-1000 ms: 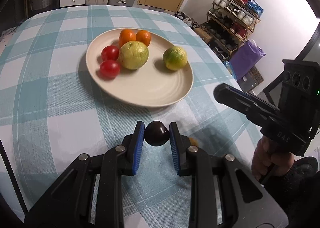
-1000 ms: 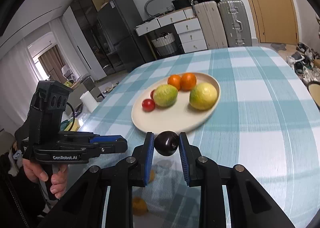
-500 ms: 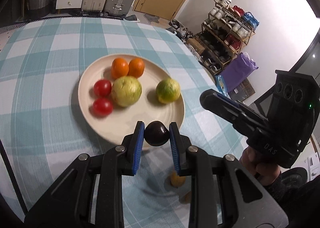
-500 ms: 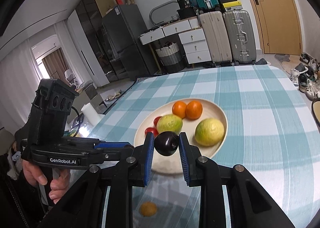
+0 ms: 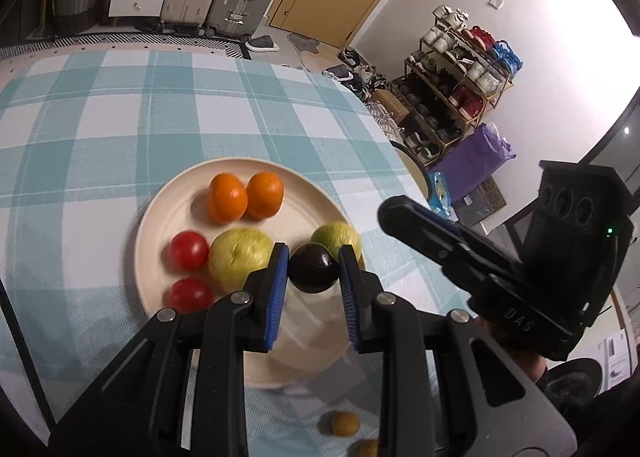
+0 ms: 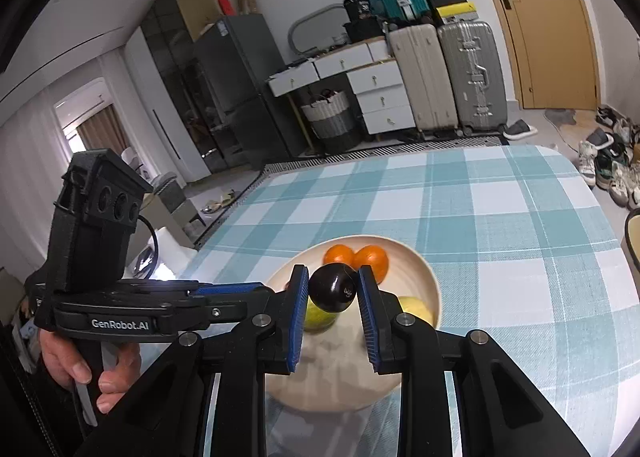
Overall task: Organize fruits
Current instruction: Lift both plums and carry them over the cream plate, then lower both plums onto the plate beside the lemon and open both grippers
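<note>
Each dark plum is small, round and glossy, so it will want to slip: keep your pads on its widest part, across the middle, and press only firmly enough to hold, since ripe skin bruises easily. The left plum (image 5: 313,272) is pinched between the blue pads of your left tool (image 5: 313,277), and the right plum (image 6: 333,287) sits the same way in your right tool (image 6: 333,291); both tools are closed narrow on their fruit. Both plums hang above the near part of the cream plate (image 5: 160,213), over open plate surface just in front of the two green fruits (image 5: 240,263).

On the plate lie two oranges (image 5: 227,197) side by side at the back and two red tomatoes (image 5: 188,261) on the left. Two small yellowish fruits (image 5: 344,423) remain on the checked tabletop (image 5: 100,105) near you.

A second ago both plums were short of the plate's near rim, over bare cloth; now you have carried them forward over the plate, with grips unchanged. The plate's fruit has not shifted.
</note>
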### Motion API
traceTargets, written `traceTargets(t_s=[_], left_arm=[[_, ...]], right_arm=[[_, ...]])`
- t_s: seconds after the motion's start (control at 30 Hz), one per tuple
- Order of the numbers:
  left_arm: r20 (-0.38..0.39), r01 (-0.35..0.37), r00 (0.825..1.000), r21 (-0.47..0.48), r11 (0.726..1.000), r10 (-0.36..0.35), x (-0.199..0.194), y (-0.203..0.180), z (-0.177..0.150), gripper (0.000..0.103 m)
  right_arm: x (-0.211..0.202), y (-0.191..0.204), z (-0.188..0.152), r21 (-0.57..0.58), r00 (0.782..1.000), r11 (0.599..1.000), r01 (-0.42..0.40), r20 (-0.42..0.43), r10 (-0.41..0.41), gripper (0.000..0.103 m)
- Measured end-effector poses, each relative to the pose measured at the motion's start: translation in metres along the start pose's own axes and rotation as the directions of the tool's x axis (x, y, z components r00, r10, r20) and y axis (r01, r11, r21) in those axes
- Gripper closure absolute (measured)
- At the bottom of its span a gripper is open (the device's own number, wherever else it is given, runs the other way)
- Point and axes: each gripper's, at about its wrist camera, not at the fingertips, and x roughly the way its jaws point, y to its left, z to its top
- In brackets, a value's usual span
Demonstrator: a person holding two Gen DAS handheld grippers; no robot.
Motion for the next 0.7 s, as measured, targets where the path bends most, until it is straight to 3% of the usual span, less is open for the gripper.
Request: traceTargets(t_s=[0.33, 0.7], left_arm=[[-0.037, 0.007, 0.999, -0.044, 0.999, -0.008, 0.047, 0.008, 0.022, 0.081], [-0.057, 0.007, 0.998, -0.054, 0.999, -0.010, 0.071, 0.016, 0.025, 0.081]], right_arm=[[0.038, -0.041, 0.012, 0.113, 0.998, 0.993, 0.017, -0.055, -0.011, 0.078], [0.064, -0.051, 0.012, 0.112, 0.993, 0.993, 0.026, -0.114, -0.013, 0.077]])
